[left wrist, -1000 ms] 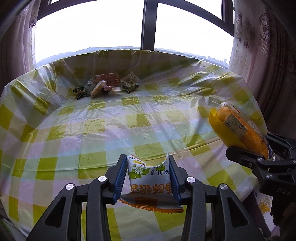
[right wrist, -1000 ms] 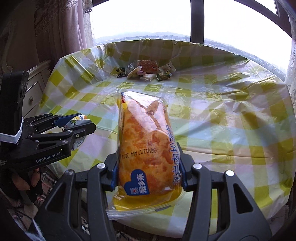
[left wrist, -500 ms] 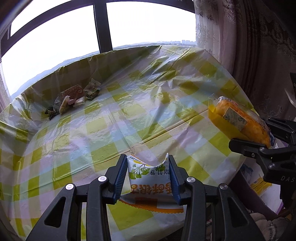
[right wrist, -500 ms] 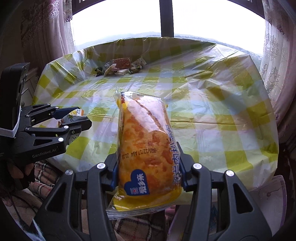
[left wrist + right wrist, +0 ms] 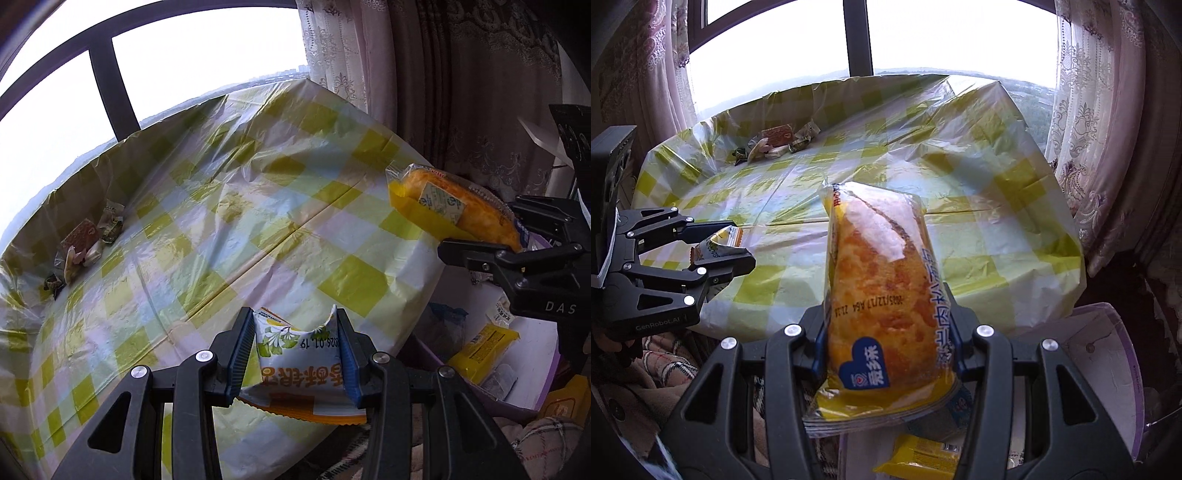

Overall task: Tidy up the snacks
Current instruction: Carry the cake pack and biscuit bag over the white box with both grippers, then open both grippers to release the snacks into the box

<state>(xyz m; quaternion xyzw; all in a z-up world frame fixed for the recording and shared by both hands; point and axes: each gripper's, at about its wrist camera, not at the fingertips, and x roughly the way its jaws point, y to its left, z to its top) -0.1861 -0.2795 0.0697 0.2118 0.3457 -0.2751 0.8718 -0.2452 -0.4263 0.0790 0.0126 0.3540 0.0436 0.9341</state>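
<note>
The left tongs [image 5: 297, 350] are clamped on a small white packet [image 5: 300, 354], its sides buckled inward between the pads; the right tongs [image 5: 890, 345] are clamped on a long bread pack [image 5: 882, 295] by its lower half, the rest sticking up free. Both are held off the near tabletop [image 5: 229, 229] edge, the bread over the purple bin [image 5: 1123, 354] below it, where a yellow pack [image 5: 919, 459] already lies.

Both look light and soft. The packet's film crumples under the pads, so a hard squeeze would likely crush what is inside; the bread is puffy and its glossy wrapper probably slippery, so a hold across the middle seems safer than one at the sealed end.

The tabletop's corner juts between the tongs and the bin, and the bin wall is just beside the bread. Over the checked cover there is wide bare room. At the far edge, well apart, a little heap of sweets [image 5: 83, 247] lies against the raised plastic by the window [image 5: 775, 44].
</note>
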